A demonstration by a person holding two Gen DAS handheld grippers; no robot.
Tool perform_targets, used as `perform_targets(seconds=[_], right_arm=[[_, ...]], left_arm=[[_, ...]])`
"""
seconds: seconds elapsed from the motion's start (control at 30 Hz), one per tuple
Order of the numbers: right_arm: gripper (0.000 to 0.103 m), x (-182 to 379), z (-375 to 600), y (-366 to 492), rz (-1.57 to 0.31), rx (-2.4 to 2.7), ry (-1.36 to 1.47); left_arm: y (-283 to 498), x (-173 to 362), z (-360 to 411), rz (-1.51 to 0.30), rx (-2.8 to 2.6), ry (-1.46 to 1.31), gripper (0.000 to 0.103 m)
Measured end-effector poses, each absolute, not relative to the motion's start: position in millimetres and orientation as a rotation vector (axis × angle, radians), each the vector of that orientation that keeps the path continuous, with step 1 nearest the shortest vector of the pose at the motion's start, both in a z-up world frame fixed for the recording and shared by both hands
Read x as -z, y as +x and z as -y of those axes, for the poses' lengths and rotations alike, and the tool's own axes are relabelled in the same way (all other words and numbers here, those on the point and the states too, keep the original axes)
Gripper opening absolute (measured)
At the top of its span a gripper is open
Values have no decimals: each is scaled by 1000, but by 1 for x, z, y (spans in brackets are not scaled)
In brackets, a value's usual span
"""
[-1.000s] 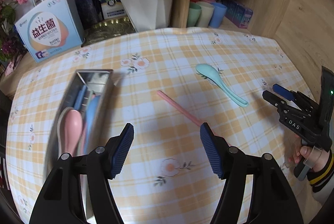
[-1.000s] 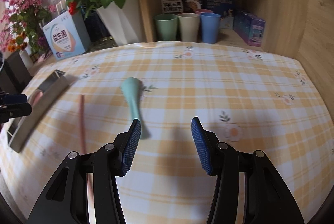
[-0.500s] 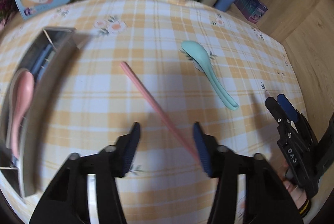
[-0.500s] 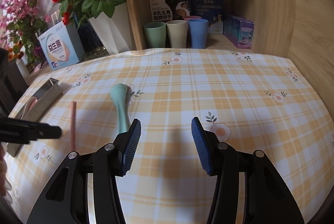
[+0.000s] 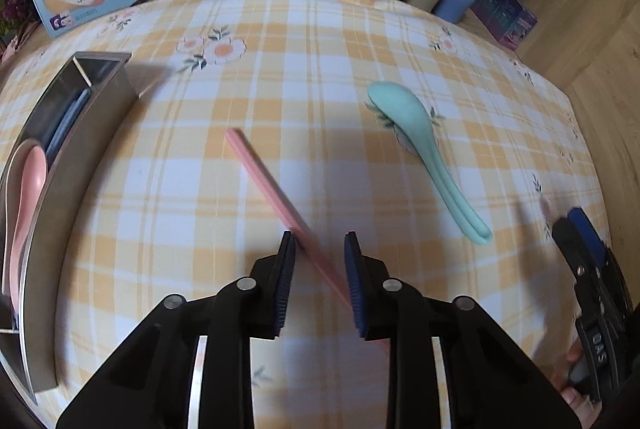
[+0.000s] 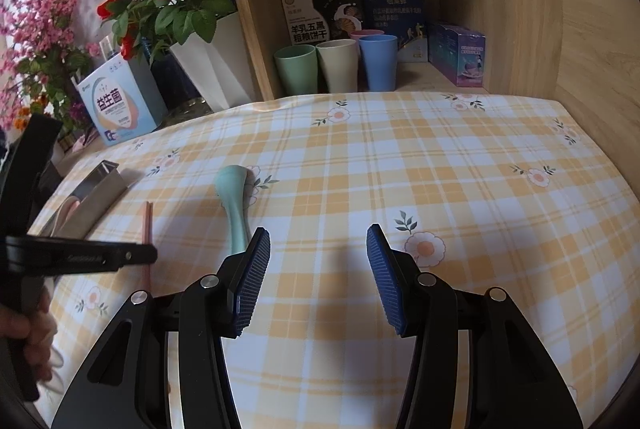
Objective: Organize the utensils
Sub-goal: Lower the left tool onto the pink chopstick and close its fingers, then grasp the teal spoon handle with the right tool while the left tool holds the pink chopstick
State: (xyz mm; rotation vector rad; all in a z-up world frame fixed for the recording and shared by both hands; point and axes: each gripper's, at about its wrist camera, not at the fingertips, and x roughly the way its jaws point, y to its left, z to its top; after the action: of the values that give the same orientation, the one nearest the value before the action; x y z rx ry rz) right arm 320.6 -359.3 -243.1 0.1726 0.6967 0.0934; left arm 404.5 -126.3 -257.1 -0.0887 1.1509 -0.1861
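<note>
- The left tongs (image 5: 318,249) sit low over the worktop (image 5: 320,41), which is covered in a yellow checked, flowered cloth. Their blue pads are partly spread, one on each side of the pink chopsticks (image 5: 276,197).
- The pads straddle the chopsticks without clearly pinching them. The sticks lie diagonally on the cloth, and their near end runs under the tongs.
- The mint-green spoon (image 5: 424,145) lies to the right of the chopsticks, apart from them, bowl end away from the tongs.
- A metal utensil tray (image 5: 60,189) stands at the left edge of the worktop. A pink spoon (image 5: 24,197) lies in its near part, and something blue lies deeper in.
- The right tongs (image 6: 318,257) hover spread wide over bare cloth and hold nothing. The mint spoon's handle ends just beside their left pad.
- On the wooden shelf behind stand a green cup (image 6: 296,73), a beige cup (image 6: 338,65) and a blue cup (image 6: 378,61), with boxes behind them.
- Red roses in a white pot (image 6: 208,65) stand beside the shelf.
</note>
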Motion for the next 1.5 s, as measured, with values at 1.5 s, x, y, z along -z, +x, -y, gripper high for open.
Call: perform_targets(seconds=[1.5], right_arm=[[50,246,339,323,-733,-168,82]], left_arm=[[309,223,62,-920,267,-68,6]])
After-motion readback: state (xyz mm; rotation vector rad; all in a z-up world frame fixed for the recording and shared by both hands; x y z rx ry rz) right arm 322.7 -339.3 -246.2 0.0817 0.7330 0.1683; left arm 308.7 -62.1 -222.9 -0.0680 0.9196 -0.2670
